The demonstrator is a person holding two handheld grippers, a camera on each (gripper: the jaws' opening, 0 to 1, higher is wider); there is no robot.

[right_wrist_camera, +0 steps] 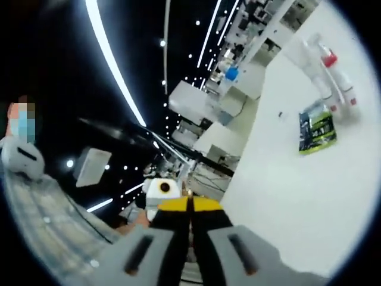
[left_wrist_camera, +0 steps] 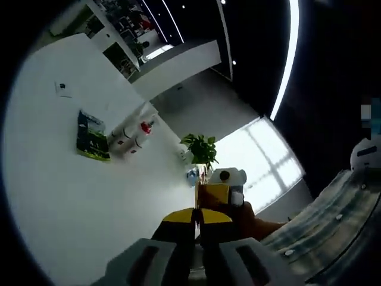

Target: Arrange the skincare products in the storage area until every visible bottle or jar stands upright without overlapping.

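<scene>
A few white skincare bottles [left_wrist_camera: 134,136], one with a red cap, stand grouped on the white table [left_wrist_camera: 71,196], far from both grippers. In the right gripper view the same bottles [right_wrist_camera: 327,74] show two red caps. Whether they stand or lie I cannot tell at this size. A green and black packet [left_wrist_camera: 92,137] lies flat beside them, seen again as the packet [right_wrist_camera: 317,132]. My left gripper [left_wrist_camera: 196,215] is raised off the table, yellow tips pressed together, holding nothing. My right gripper [right_wrist_camera: 190,205] is likewise shut and holding nothing. The right gripper [left_wrist_camera: 212,194] sits just beyond the left one's tips.
A potted green plant [left_wrist_camera: 201,148] and a small blue item [left_wrist_camera: 191,174] sit on the table near the gripper tips. The person's plaid sleeve [left_wrist_camera: 333,229] fills the lower right, and the sleeve [right_wrist_camera: 41,214] the lower left. Shelving [left_wrist_camera: 119,36] stands behind the table.
</scene>
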